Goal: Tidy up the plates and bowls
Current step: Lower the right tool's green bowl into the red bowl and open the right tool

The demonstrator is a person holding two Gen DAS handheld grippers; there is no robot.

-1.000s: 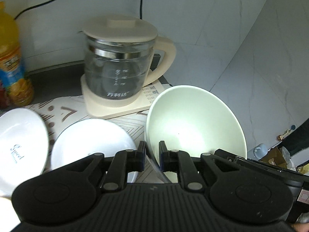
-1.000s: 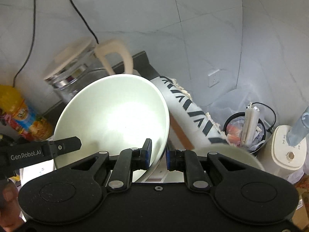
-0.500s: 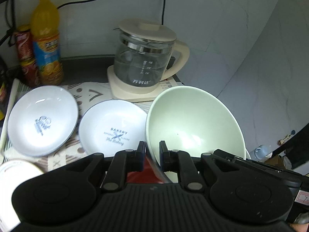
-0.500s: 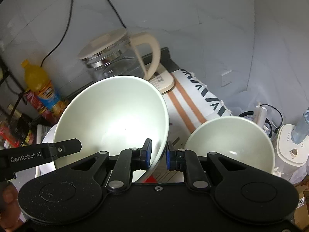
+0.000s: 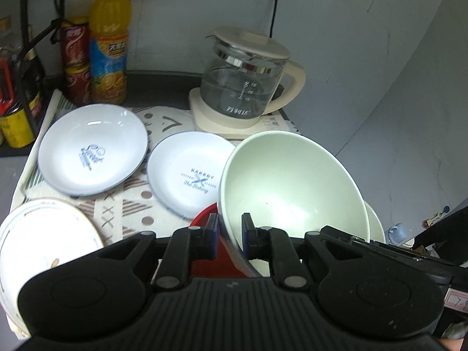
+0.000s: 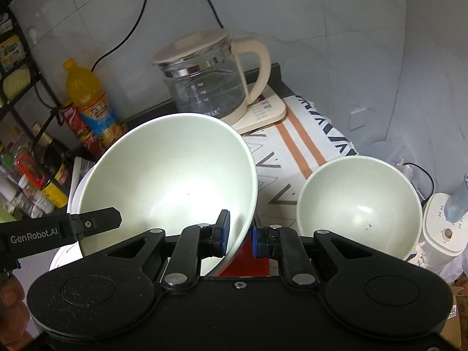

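Pale green and glossy, the big bowl (image 5: pixel 292 187) hangs tilted between my two hands, above the patterned cloth (image 5: pixel 128 204) on the bench. My left gripper (image 5: pixel 229 235) is clamped on its near rim, one pad inside and one outside; my right gripper (image 6: pixel 239 235) pinches the rim the same way on the other side. Since a second ago both hands have carried the bowl sideways, away from the glass kettle (image 5: pixel 245 87), which now sits farther back and smaller. More of the bench has come into sight: two white plates (image 5: pixel 93 149) with blue print lie flat on the cloth, a third plate (image 5: pixel 44 234) shows at the lower left, and an orange juice bottle (image 5: pixel 109 44) with red cans (image 5: pixel 74 58) stands by the wall. In the right view a second green bowl (image 6: pixel 359 204) now rests upright on the cloth to the right; earlier only its edge showed. Something red (image 5: pixel 204 222) lies under the held bowl, and I cannot tell what it is.
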